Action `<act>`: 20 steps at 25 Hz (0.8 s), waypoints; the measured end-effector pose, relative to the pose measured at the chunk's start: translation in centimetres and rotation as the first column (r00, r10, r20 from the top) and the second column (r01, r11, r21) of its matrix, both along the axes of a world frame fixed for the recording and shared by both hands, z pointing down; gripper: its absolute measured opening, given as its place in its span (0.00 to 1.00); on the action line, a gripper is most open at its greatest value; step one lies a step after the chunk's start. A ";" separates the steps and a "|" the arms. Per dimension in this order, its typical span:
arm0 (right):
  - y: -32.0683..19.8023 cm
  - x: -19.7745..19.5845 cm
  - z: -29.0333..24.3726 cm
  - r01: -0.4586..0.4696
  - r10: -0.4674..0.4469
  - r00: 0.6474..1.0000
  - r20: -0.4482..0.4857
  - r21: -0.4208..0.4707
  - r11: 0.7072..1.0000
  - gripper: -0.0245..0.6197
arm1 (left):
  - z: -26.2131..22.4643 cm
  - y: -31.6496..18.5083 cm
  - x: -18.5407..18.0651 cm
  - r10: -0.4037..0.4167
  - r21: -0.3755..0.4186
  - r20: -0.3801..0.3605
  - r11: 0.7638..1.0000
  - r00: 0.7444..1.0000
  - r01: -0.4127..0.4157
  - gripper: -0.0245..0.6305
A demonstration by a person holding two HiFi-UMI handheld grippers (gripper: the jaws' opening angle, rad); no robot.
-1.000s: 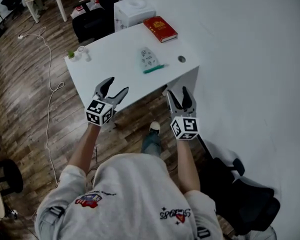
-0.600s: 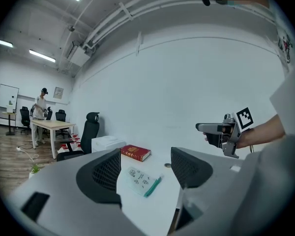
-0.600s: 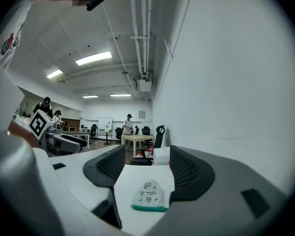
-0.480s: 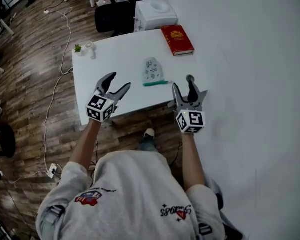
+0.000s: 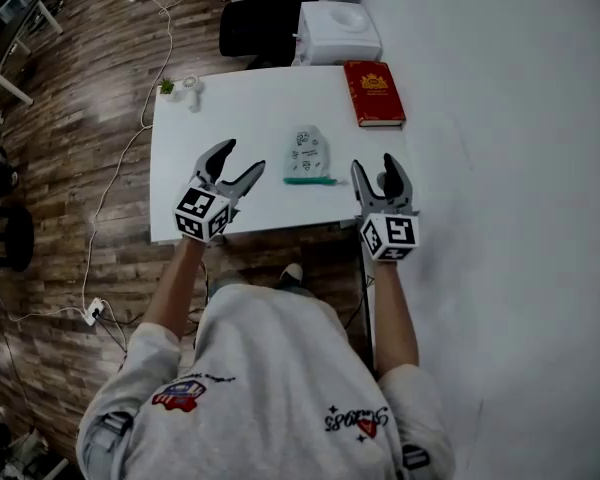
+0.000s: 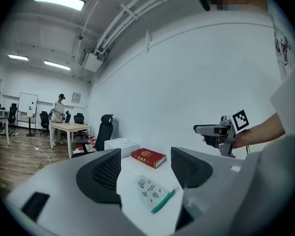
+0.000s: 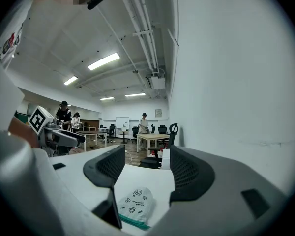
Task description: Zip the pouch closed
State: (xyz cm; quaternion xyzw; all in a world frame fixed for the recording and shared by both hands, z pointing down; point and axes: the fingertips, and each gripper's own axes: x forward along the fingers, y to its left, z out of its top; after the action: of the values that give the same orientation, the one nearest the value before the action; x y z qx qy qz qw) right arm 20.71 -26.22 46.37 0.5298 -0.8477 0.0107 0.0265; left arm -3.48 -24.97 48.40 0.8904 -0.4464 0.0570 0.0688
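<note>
A small pale pouch (image 5: 305, 152) with printed figures and a green zip strip (image 5: 310, 180) along its near edge lies flat on the white table (image 5: 230, 118). My left gripper (image 5: 234, 168) hovers over the table's near part, left of the pouch, jaws open and empty. My right gripper (image 5: 380, 174) is held at the table's near right corner, right of the pouch, also open and empty. The pouch (image 6: 151, 192) shows between the left jaws at a distance, with the right gripper (image 6: 206, 130) beyond. In the right gripper view the pouch (image 7: 134, 204) lies low between the jaws.
A red book (image 5: 374, 93) lies at the table's far right corner. A small plant (image 5: 166, 87) and a white cup (image 5: 191, 84) stand at the far left corner. A white box (image 5: 337, 33) and a black chair (image 5: 260, 23) are behind the table. A white wall runs along the right.
Both grippers have come forward to the table: the left now hangs over its near edge, the right has reached its near right corner. The pouch has not moved.
</note>
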 end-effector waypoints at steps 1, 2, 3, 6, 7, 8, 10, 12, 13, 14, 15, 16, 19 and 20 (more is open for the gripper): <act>-0.5 0.1 0.2 0.009 -0.009 1.000 0.000 -0.007 1.000 0.46 | 0.1 -0.1 0.2 -0.007 -0.004 0.001 1.000 1.000 0.007 0.52; -1.0 0.2 0.5 0.015 -0.015 1.000 0.000 -0.015 1.000 0.46 | 0.2 -0.2 0.3 -0.012 -0.007 0.001 1.000 1.000 0.012 0.52; -1.6 0.3 0.7 0.018 -0.018 1.000 0.000 -0.021 1.000 0.46 | 0.3 -0.4 0.3 -0.016 -0.009 0.002 1.000 1.000 0.016 0.52; -3.0 0.0 1.2 0.028 -0.028 1.000 0.001 -0.026 0.999 0.46 | 0.8 -1.2 -0.2 -0.029 -0.014 0.000 0.999 1.000 0.029 0.52; -3.2 -0.2 1.5 0.033 -0.033 0.999 -0.001 -0.030 0.999 0.46 | 1.1 -1.3 -0.4 -0.033 -0.017 0.000 0.999 0.999 0.033 0.52; -3.4 -0.2 2.0 0.036 -0.036 0.999 -0.004 -0.035 0.999 0.46 | 1.4 -1.5 -0.6 -0.035 -0.020 0.001 0.999 0.999 0.035 0.52; -3.9 -0.2 2.9 0.037 -0.038 0.999 -0.013 -0.051 0.998 0.46 | 1.8 -2.0 -0.6 -0.034 -0.024 0.003 0.999 0.999 0.034 0.52; -4.0 -0.1 4.1 0.040 -0.042 0.999 -0.024 -0.081 0.996 0.46 | 2.5 -2.1 -0.5 -0.035 -0.040 0.000 0.999 0.999 0.035 0.52; -4.1 0.0 4.7 0.045 -0.048 0.998 -0.031 -0.096 0.994 0.46 | 2.9 -2.0 -0.4 -0.037 -0.051 -0.001 0.998 0.999 0.037 0.52; -4.2 0.1 5.4 0.053 -0.057 0.998 -0.039 -0.109 0.993 0.46 | 3.3 -2.0 -0.2 -0.038 -0.059 0.000 0.998 0.999 0.038 0.52; -4.4 0.2 5.9 0.060 -0.066 0.997 -0.048 -0.119 0.991 0.46 | 3.7 -2.0 -0.1 -0.038 -0.064 0.003 0.997 0.999 0.038 0.52; -4.6 0.4 6.5 0.065 -0.073 0.996 -0.056 -0.128 0.990 0.45 | 4.0 -2.0 0.1 -0.037 -0.069 0.006 0.997 0.999 0.037 0.52; -4.9 0.9 8.9 0.069 -0.083 0.993 -0.081 -0.166 0.984 0.43 | 5.2 -1.9 0.2 -0.040 -0.093 0.015 0.995 0.999 0.041 0.52; -5.0 1.1 9.8 0.071 -0.089 0.992 -0.090 -0.184 0.980 0.43 | 5.7 -1.8 0.3 -0.041 -0.104 0.016 0.994 0.999 0.043 0.52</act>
State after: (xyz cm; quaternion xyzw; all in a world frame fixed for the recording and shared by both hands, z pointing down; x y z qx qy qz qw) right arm 21.83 -31.23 56.18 0.4905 -0.8616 0.0602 0.1162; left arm -3.20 -26.76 54.10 0.8756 -0.4618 0.0851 0.1134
